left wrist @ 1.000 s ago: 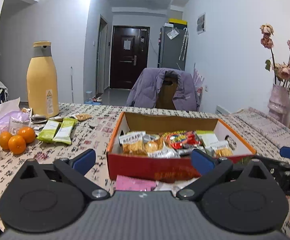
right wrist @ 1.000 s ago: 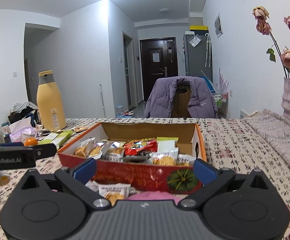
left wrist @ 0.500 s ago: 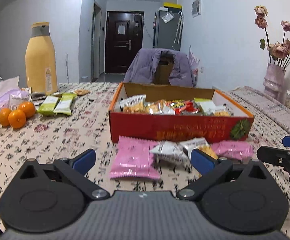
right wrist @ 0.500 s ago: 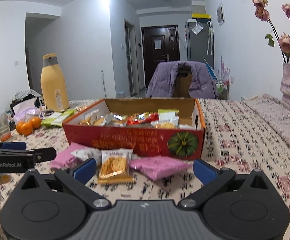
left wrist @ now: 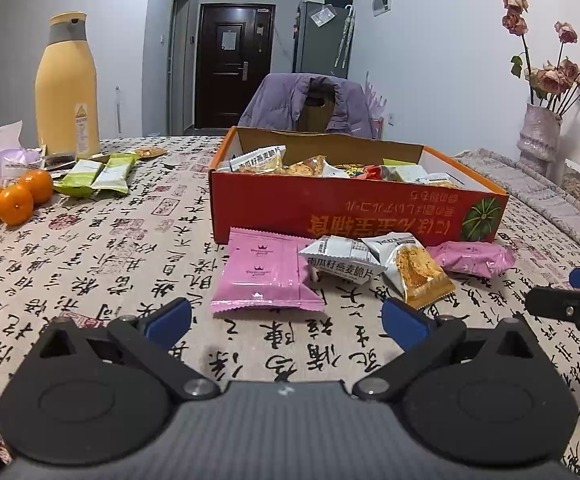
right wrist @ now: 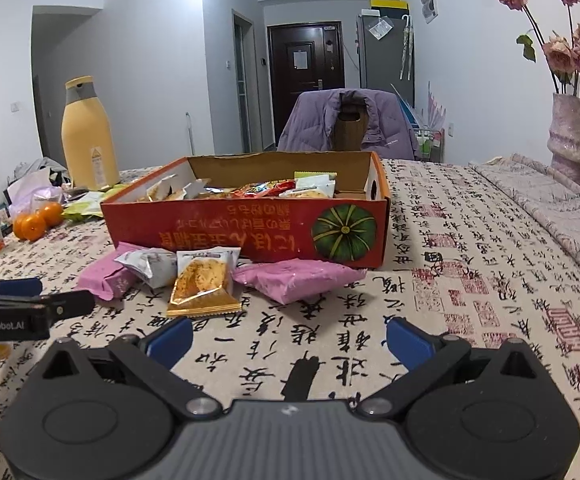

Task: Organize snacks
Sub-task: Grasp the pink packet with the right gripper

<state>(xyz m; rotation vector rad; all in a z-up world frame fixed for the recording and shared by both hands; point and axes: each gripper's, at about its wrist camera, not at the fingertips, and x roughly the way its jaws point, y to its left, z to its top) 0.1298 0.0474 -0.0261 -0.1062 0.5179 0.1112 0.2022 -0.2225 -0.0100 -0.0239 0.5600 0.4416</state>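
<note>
Now both tongs have pulled back low over the counter, and the loose snacks in front of the box are in full view.

My left tongs [left wrist: 286, 318] and right tongs [right wrist: 289, 334] are both spread wide and empty, hovering just above the patterned counter [right wrist: 469, 272]. A second ago I was looking over the red box [left wrist: 353, 216] at its contents; drawing back and down has brought up four packets lying just ahead of my tongs, against the box's near wall: a flat pink packet [left wrist: 264, 276] dead ahead of the left tongs, a white packet [left wrist: 341, 262] overlapping it, a gold-fronted packet [right wrist: 204, 284] ahead-left of the right tongs, and a second pink packet [right wrist: 297, 278] straight ahead. I judge these go into the box next.
</note>
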